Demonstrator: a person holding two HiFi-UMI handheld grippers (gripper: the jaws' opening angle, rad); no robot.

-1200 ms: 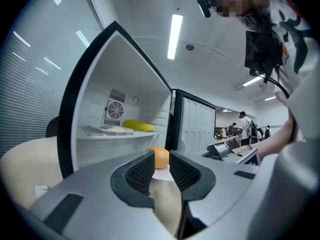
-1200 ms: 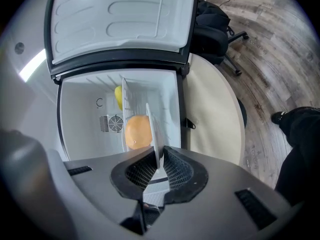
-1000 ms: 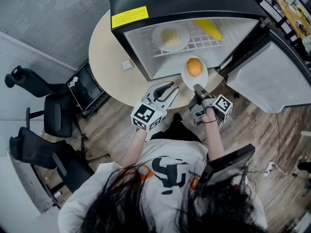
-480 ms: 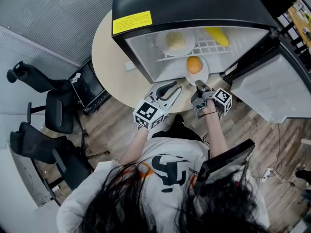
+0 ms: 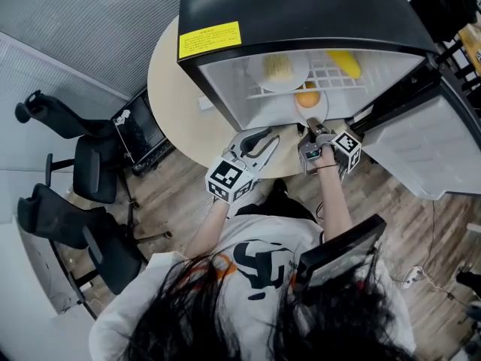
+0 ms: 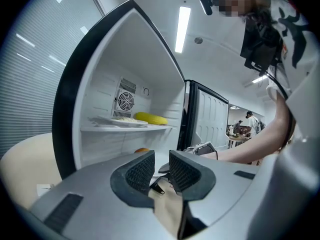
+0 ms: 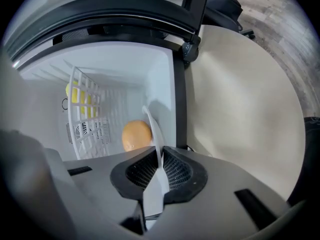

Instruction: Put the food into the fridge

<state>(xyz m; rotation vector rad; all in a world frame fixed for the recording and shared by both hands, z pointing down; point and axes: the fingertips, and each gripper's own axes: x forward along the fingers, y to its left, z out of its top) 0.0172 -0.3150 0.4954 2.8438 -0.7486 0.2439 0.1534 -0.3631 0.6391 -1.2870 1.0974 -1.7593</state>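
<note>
Right tool, clamped on the plate rim, has pushed the orange into the fridge (toward twelve o'clock), so it is nearly placed; left tool gapes, empty.

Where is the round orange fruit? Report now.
In the head view, the round orange fruit sits on the white plate in the black fridge's lower compartment, right of centre, under the white wire shelf; the right gripper grips the plate's rim.
</note>
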